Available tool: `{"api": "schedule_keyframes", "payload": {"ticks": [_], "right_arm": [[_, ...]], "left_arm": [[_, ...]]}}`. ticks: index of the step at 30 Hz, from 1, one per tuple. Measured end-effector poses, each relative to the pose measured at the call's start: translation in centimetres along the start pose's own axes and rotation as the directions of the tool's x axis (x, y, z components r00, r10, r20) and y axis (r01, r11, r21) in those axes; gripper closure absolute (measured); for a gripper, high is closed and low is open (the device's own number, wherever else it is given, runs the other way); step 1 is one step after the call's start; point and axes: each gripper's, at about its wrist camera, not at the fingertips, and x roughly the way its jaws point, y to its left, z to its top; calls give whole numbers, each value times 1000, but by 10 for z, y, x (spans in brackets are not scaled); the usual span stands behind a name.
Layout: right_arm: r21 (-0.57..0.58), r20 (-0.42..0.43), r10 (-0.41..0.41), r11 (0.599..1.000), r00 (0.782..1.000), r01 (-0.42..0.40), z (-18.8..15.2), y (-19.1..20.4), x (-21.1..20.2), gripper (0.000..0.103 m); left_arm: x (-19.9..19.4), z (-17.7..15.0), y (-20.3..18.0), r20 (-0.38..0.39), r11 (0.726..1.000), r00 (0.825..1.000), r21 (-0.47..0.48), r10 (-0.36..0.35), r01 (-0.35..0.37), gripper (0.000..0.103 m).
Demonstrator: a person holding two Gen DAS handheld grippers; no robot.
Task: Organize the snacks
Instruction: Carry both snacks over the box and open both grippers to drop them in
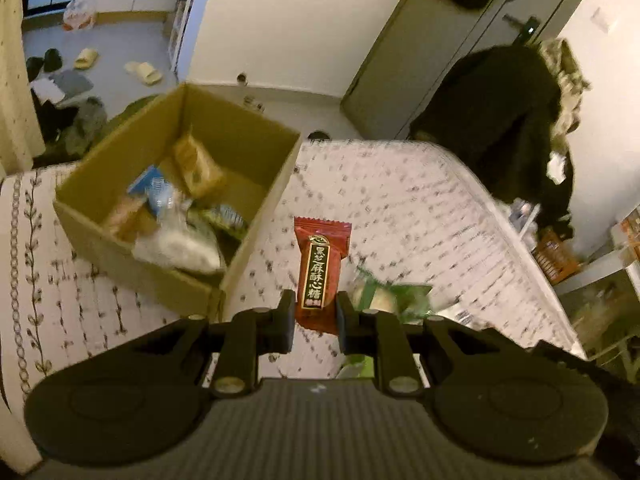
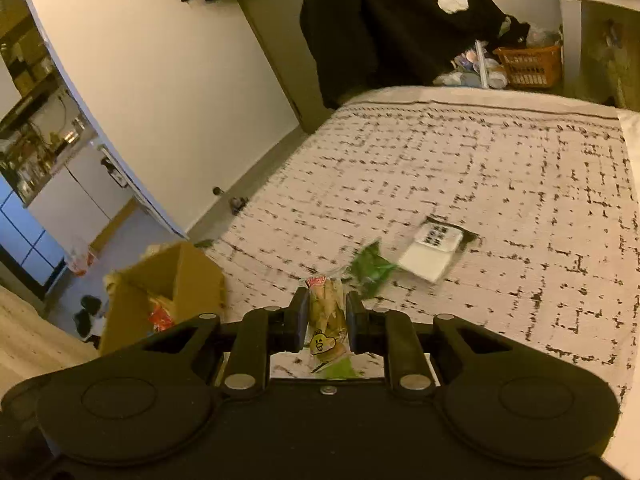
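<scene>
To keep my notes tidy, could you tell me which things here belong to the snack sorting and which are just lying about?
Job: cardboard box; red candy in left gripper; clear-wrapped snack in right gripper; green packet.
Lying about: slippers; orange basket; dark clothes.

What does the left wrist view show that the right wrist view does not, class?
Only the left wrist view shows the red candy held in the left gripper and the slippers on the floor. Only the right wrist view shows the clear snack packet held in the right gripper and the orange basket. Both show the cardboard box and the patterned bed cover.
</scene>
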Motion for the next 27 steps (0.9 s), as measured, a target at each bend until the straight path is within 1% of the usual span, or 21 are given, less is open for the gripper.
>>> {"api": "schedule_keyframes", "payload": {"ticks": [8, 14, 19, 27], "right_arm": [[-33, 37, 24, 999, 999, -23, 3, 35, -12, 84], [-39, 50, 57, 998, 997, -55, 3, 62, -12, 84], [-57, 50, 93, 994, 994, -90, 3, 88, -6, 84], [-70, 32, 127, 990, 991, -124, 1, 119, 12, 84]], "left_arm": [[-25, 21, 14, 53, 1000, 998, 1, -30, 30, 85], [-36, 37, 30, 80, 999, 996, -5, -46, 46, 85], [-43, 54, 50, 110, 999, 993, -17, -32, 34, 85], [-36, 78, 78, 109, 1000, 994, -19, -20, 22, 85]]}}
